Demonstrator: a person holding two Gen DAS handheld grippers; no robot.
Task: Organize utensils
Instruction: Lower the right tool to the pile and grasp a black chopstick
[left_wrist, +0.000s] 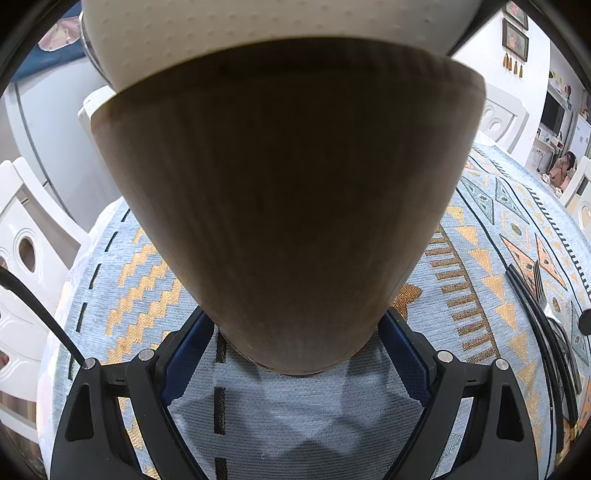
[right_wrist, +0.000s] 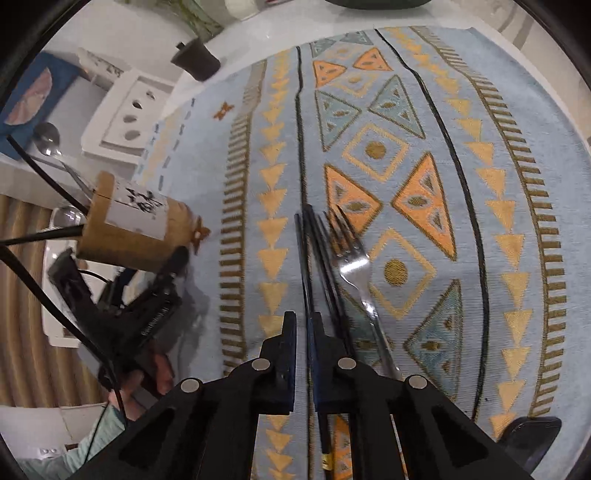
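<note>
Left gripper (left_wrist: 295, 354): jaws clamp the base of a wooden utensil holder (left_wrist: 288, 206) w/ white label, standing on a patterned blue cloth (left_wrist: 480, 266) over the counter. Right gripper (right_wrist: 303, 325): jaws pressed nearly together, pinching one thin black chopstick (right_wrist: 303, 266) partway along its shaft. More chopsticks (right_wrist: 325, 266) and a steel fork (right_wrist: 351, 258) lie just beside it on the cloth. Chopstick probably light, stiff, smooth, so apt to swivel; a mid-shaft grip looks steadiest.

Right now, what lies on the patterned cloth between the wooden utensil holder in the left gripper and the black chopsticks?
Nothing: in the right wrist view, only bare cloth separates the wooden utensil holder from the black chopsticks.
</note>
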